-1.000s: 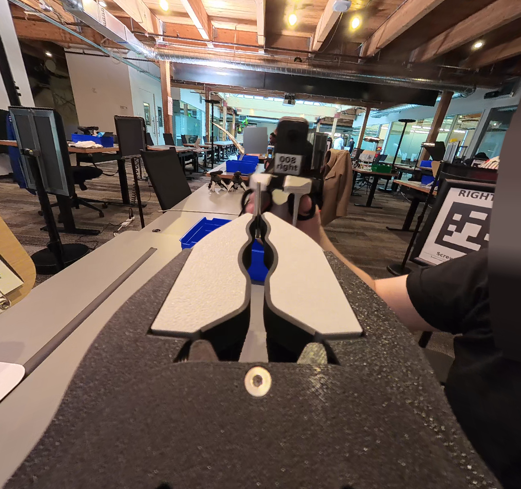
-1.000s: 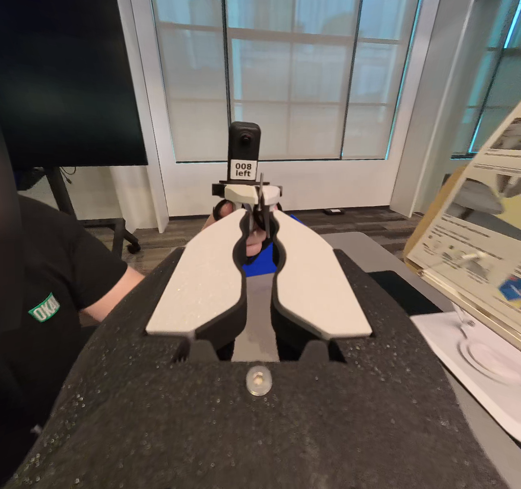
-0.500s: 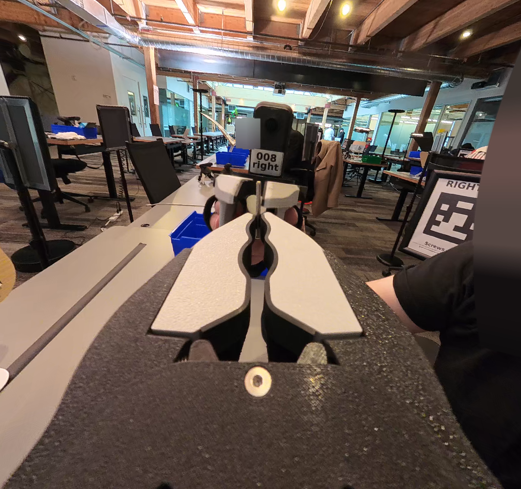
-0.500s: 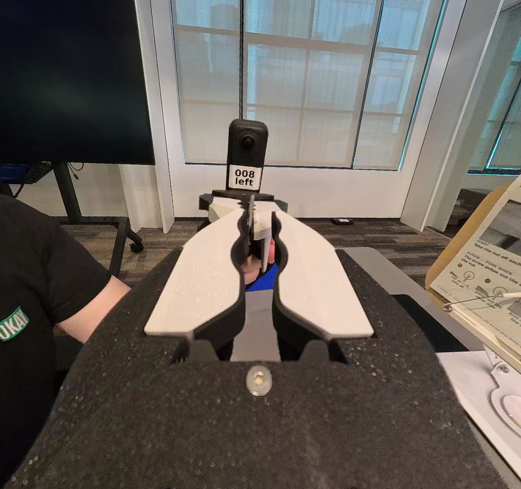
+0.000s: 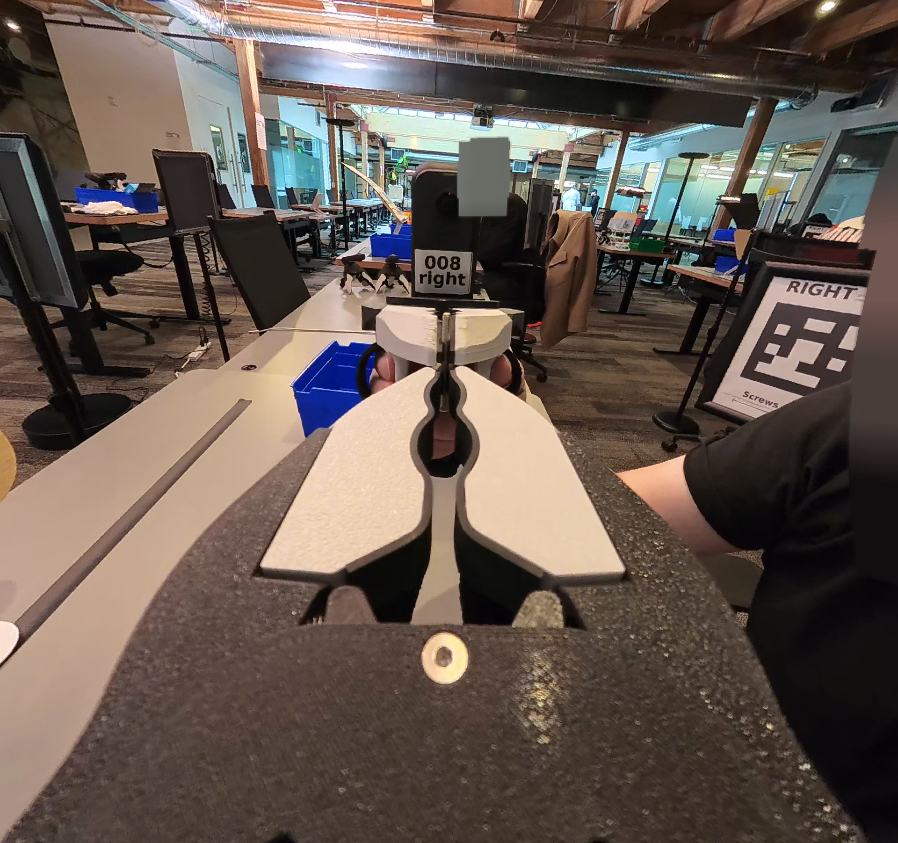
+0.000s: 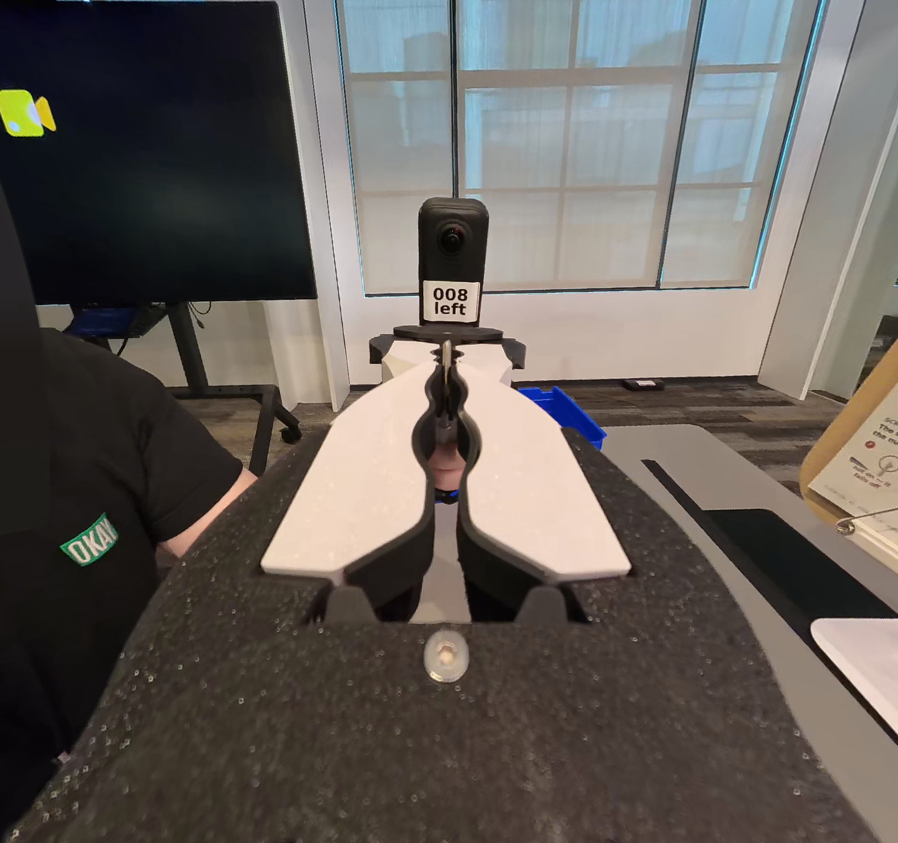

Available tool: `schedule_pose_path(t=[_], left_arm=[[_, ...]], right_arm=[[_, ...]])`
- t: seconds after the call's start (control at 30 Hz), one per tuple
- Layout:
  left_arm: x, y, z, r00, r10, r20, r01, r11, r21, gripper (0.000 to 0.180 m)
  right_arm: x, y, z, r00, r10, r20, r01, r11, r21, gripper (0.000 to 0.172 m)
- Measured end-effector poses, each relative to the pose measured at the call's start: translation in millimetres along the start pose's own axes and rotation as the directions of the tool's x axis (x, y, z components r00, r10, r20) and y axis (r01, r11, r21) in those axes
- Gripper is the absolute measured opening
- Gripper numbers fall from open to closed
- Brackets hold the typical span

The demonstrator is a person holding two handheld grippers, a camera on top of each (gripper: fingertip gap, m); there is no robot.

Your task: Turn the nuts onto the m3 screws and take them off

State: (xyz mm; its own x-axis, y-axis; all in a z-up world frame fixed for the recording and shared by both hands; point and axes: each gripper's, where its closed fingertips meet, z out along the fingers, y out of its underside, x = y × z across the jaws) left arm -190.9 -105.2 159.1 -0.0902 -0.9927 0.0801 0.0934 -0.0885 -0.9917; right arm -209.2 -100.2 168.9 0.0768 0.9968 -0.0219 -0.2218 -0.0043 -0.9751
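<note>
My left gripper is shut on a thin metal screw that stands upright at its fingertips. My right gripper faces it tip to tip, and its white fingers are closed around the upper part of the same screw. In the right wrist view, my right gripper is shut with the screw upright between its tips. The left gripper sits right behind the screw. Both grippers are held in the air above the grey table.
A blue bin sits on the table beyond the grippers and also shows in the right wrist view. A framed sign stands at the right. An instruction board and a white sheet lie to the right. A person's arm is close.
My right gripper's fingers stood apart around the screw and have now closed on it. The two grippers have drawn closer, tip to tip. The left gripper has kept its hold.
</note>
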Motion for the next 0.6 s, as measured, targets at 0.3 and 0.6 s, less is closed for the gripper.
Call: schedule_pose_path(t=[0.3, 0.6], left_arm=[[-7, 5, 2, 0.999, 0.007, 0.038, -0.006, 1.0, -0.023, 0.015], [-25, 4, -21, 0.981, 0.07, 0.181, -0.056, 0.995, -0.083, 0.026]], right_arm=[[6, -4, -10, 1.0, 0.011, -0.013, -0.01, 0.999, 0.036, 0.002], [23, -24, -50, 0.981, -0.059, -0.187, 0.065, 0.998, 0.024, 0.002]])
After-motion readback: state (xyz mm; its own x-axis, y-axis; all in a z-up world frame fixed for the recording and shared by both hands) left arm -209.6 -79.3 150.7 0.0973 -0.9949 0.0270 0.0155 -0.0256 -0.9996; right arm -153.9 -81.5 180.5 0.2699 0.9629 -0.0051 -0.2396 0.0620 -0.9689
